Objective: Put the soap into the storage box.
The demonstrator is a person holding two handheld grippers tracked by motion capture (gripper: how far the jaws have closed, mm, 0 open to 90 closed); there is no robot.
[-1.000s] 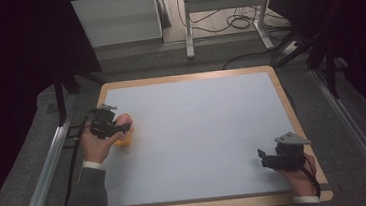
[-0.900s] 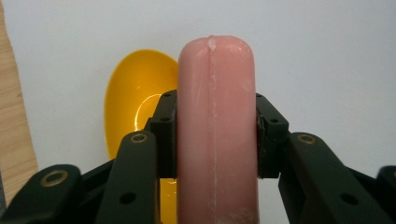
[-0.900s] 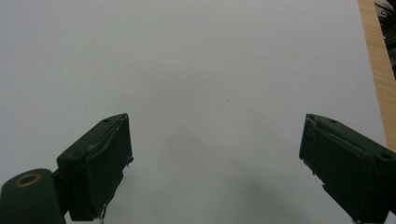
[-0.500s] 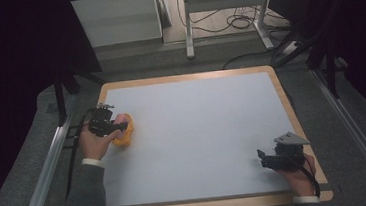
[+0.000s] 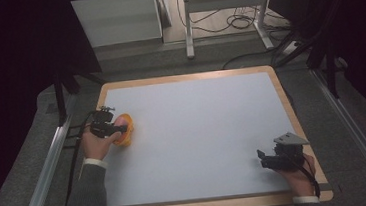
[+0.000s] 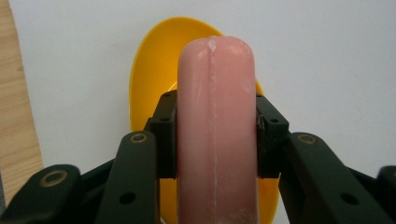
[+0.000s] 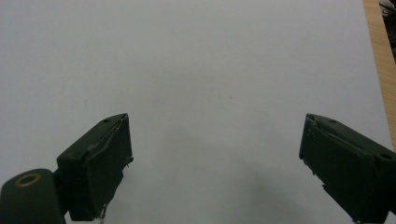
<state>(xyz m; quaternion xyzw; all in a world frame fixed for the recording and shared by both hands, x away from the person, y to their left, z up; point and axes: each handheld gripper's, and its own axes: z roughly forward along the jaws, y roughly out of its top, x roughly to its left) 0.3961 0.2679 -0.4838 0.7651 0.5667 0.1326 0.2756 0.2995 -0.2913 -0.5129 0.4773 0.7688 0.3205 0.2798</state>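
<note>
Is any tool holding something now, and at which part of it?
The left tool grips a pink sausage across its middle, above a yellow bowl. The right tool is open and holds nothing.

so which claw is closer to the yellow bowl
Left. The left claw hangs right over the yellow bowl, clamping a pink sausage. The right claw sits open far across the table.
</note>
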